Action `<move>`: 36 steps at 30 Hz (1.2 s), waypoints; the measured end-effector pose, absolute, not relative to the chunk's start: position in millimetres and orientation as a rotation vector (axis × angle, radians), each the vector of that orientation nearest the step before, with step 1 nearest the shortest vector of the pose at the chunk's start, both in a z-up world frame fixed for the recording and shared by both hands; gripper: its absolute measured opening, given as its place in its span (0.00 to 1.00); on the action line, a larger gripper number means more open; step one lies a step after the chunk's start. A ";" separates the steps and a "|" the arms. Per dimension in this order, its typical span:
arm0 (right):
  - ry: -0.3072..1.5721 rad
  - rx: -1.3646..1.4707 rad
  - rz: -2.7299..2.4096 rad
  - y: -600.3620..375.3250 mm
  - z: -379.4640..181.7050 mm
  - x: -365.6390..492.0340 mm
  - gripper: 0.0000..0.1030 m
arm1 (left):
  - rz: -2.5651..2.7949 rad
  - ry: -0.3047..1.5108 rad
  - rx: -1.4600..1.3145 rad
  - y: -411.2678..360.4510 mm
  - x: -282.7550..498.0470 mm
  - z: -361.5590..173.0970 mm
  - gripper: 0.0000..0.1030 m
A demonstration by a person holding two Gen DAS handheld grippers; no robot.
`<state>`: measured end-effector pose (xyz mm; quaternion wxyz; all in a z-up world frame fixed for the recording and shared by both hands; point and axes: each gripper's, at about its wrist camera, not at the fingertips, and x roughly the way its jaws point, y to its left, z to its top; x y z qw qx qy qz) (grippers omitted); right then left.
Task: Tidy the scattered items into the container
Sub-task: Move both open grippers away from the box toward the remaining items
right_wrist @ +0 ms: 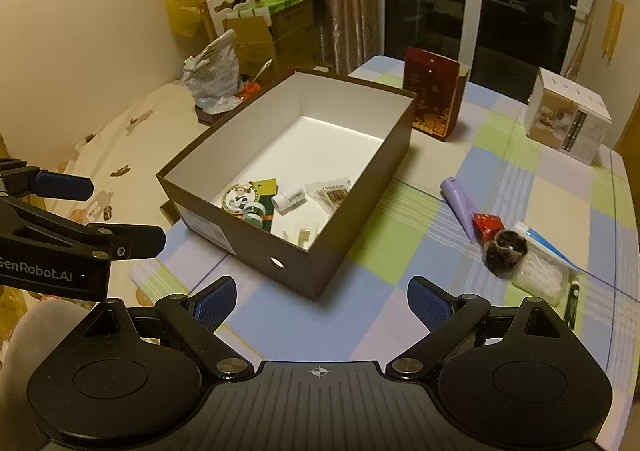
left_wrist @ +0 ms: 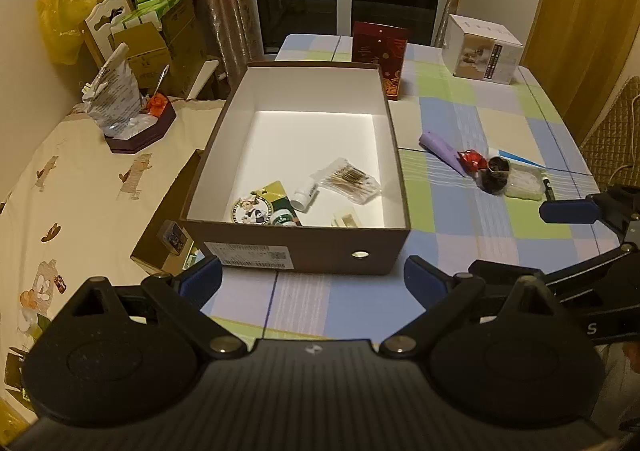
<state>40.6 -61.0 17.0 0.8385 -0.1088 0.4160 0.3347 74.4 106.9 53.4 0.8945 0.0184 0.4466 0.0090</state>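
While I hold both claws spread and empty: left claw (left_wrist: pixel 313 277), right claw (right_wrist: pixel 321 301) | box (left_wrist: pixel 298 247) mid-bench, partly filled | purple tube (right_wrist: pixel 458 205), overlapping heap (right_wrist: pixel 520 259) beside it, contents unclear.

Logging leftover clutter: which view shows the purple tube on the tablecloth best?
The right wrist view: the purple plastic tube is nearer, its length clear. The left wrist view shows it smaller, off to the side.

Checked tablecloth (right_wrist: pixel 400 315) bears brown box (right_wrist: pixel 256 235), purple tube (right_wrist: pixel 460 203), perhaps cotton swabs (right_wrist: pixel 540 275).
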 end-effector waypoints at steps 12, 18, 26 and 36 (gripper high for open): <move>0.879 -0.207 0.677 -93.1 18.0 23.2 0.94 | 0.002 0.940 0.016 83.9 57.2 50.0 0.95; 0.880 -0.198 0.657 -106.9 16.4 19.2 0.94 | -0.012 0.950 0.006 73.3 53.3 45.7 0.96; 0.880 -0.156 0.630 -132.2 12.3 18.2 0.94 | -0.029 0.975 -0.028 58.9 52.7 36.7 0.96; 0.883 -0.112 0.542 -170.4 9.0 24.5 0.94 | -0.055 0.999 0.030 23.1 57.5 18.6 0.96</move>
